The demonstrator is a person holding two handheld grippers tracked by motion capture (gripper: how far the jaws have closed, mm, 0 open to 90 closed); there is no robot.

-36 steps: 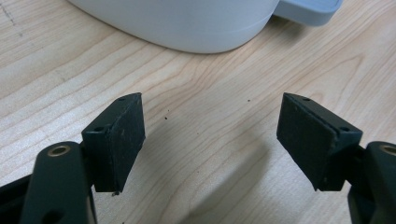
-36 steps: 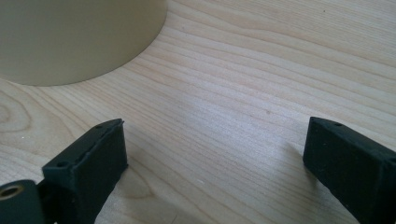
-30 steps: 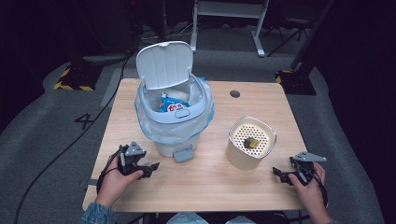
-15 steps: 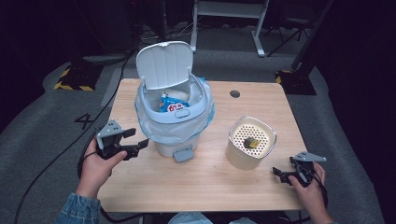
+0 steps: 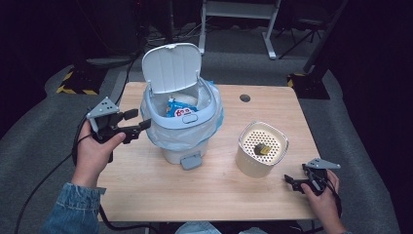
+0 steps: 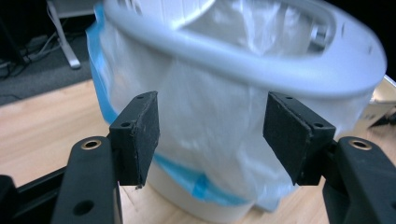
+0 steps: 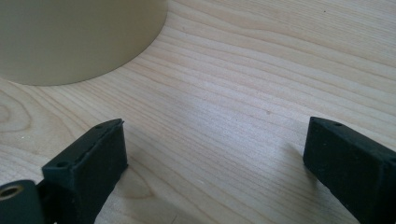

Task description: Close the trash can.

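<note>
A white pedal bin [image 5: 181, 127] stands mid-table with its lid [image 5: 171, 66] up, lined with a pale blue bag [image 6: 219, 116]. A blue snack packet [image 5: 179, 110] lies inside. My left gripper [image 5: 138, 120] is held in the air just left of the bin's rim and points at it. It is open, its jaws have just been closing a little, and nothing is pinched. In the left gripper view the pads [image 6: 140, 130] frame the bagged side of the bin close ahead. My right gripper [image 5: 291, 180] rests open near the table's front right corner, over bare wood [image 7: 224, 93].
A cream perforated container [image 5: 262, 148] with a small yellow and dark item inside stands right of the bin; its wall [image 7: 79, 37] lies ahead of the right gripper. The bin's pedal [image 5: 191, 161] sticks out toward me. A round hole [image 5: 245, 98] marks the table's back.
My left hand has lifted off the table's front left and risen to the height of the bin's rim, closer to its side. The right hand has stayed still.
</note>
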